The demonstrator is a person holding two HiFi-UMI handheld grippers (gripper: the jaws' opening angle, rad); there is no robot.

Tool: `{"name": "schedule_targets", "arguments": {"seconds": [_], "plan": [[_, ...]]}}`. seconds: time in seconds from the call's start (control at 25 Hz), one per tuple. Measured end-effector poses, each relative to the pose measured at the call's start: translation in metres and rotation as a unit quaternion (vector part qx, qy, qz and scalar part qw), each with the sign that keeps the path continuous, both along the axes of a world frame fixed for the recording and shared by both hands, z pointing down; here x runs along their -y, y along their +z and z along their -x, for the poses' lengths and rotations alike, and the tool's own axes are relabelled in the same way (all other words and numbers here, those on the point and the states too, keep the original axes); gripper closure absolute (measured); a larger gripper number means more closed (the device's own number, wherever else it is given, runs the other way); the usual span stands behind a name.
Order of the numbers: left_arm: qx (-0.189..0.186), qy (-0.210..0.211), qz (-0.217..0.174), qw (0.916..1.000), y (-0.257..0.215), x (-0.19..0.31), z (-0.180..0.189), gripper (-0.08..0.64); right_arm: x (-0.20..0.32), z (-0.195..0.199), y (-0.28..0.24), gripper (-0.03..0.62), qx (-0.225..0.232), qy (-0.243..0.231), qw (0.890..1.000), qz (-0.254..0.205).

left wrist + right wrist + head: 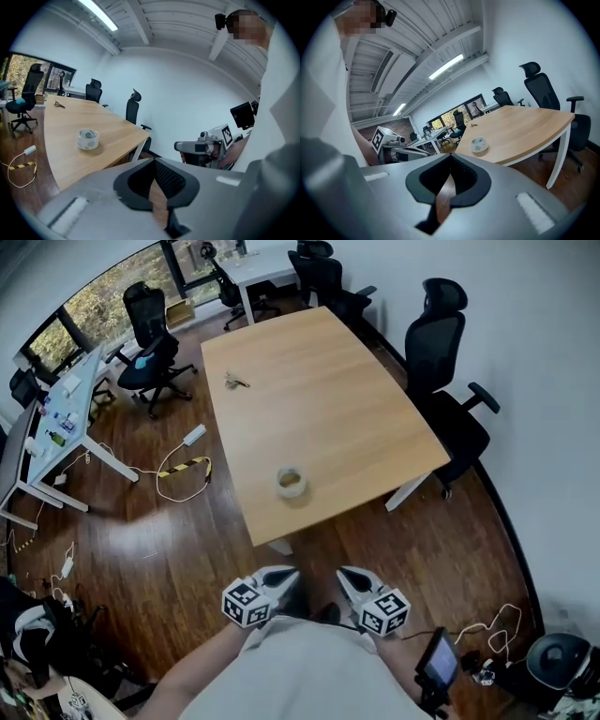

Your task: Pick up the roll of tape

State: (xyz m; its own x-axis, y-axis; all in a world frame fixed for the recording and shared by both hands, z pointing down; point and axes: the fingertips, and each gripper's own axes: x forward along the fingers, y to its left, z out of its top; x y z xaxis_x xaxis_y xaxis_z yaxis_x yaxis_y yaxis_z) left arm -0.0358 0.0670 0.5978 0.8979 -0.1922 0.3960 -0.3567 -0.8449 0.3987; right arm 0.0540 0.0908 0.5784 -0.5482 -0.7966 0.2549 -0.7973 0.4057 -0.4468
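A roll of clear tape (291, 482) lies flat on the wooden table (337, 399), near its front edge. In the left gripper view the tape roll (87, 138) sits to the left and ahead, and in the right gripper view the tape roll (478, 144) lies just right of centre. Both grippers are held low in front of the person, short of the table and apart from the roll. My left gripper (286, 574) has its jaws together with nothing between them. So does my right gripper (347, 574). Each gripper shows in the other's view.
A small object (236, 382) lies at the table's far left. Black office chairs (441, 352) stand along the right side and one (150, 343) at the left. A cable with yellow-black tape (185, 468) lies on the wooden floor beside white desks (56, 427).
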Motion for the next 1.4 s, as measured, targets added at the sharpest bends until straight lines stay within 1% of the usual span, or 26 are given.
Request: {"name": "schedule_targets", "arguments": {"seconds": [0.16,0.36,0.52,0.72,0.96,1.04,1.16,1.24,1.32,1.4], "plan": [[-0.017,0.024,0.005,0.9996,0.003,0.031,-0.013,0.555,0.022,-0.009,-0.004,0.586,-0.015,0.026,1.0,0.007],[-0.039,0.04,-0.007,0.9984,-0.006,0.077,-0.013,0.555,0.064,-0.003,-0.02,0.586,-0.048,0.031,0.998,-0.003],[-0.045,0.036,-0.012,0.9983,-0.005,0.107,-0.005,0.555,0.091,0.009,-0.027,0.586,-0.065,0.024,0.998,-0.012],[-0.04,0.028,-0.017,0.9987,-0.007,0.126,0.004,0.555,0.113,0.015,-0.021,0.586,-0.066,0.013,0.998,-0.001],[-0.006,0.015,-0.019,0.9997,0.003,0.145,0.011,0.555,0.145,0.018,-0.017,0.586,-0.064,-0.016,0.998,0.008],[0.01,0.011,-0.013,0.9998,0.009,0.151,0.006,0.555,0.152,0.015,-0.014,0.586,-0.06,-0.031,0.998,0.013],[0.047,0.0,0.002,0.9989,0.023,0.164,-0.003,0.555,0.168,0.005,-0.011,0.586,-0.052,-0.047,0.997,0.019],[0.069,0.006,0.011,0.9976,0.031,0.172,-0.01,0.555,0.182,-0.003,-0.011,0.586,-0.047,-0.056,0.997,0.02],[0.083,0.012,0.019,0.9963,0.039,0.178,-0.02,0.555,0.196,-0.013,-0.009,0.586,-0.045,-0.066,0.997,0.023],[0.098,0.008,0.025,0.9948,0.047,0.188,-0.028,0.555,0.208,-0.026,-0.004,0.586,-0.043,-0.073,0.996,0.027]]}}
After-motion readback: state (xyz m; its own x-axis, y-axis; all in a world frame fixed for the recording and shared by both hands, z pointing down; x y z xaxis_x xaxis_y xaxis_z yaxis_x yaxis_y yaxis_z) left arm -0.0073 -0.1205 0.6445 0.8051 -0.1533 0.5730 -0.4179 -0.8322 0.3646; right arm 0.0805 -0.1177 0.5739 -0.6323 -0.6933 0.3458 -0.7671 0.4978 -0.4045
